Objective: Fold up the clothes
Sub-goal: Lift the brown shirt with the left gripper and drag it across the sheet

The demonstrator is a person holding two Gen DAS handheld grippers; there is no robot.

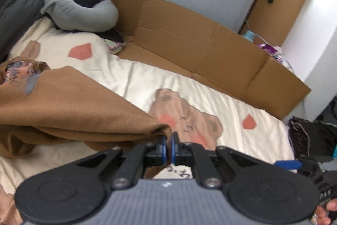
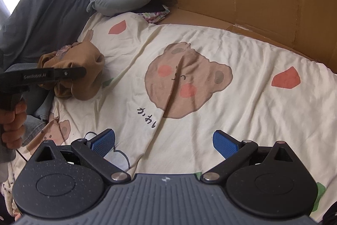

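Cream bedding (image 2: pixel 210 39) printed with a bear face spreads beneath you, flattened cardboard (image 1: pixel 189 43) along its far edge. Your left gripper (image 1: pixel 169 141) is clenched on a corner of the brown garment (image 1: pixel 73 102), which trails off to its left across the bed. Your right gripper (image 2: pixel 164 140) hangs above the sheet, fingers spread wide and holding nothing.

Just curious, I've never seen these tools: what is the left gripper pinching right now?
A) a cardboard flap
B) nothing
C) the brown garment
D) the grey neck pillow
C: the left gripper is shut on a corner of the brown garment.
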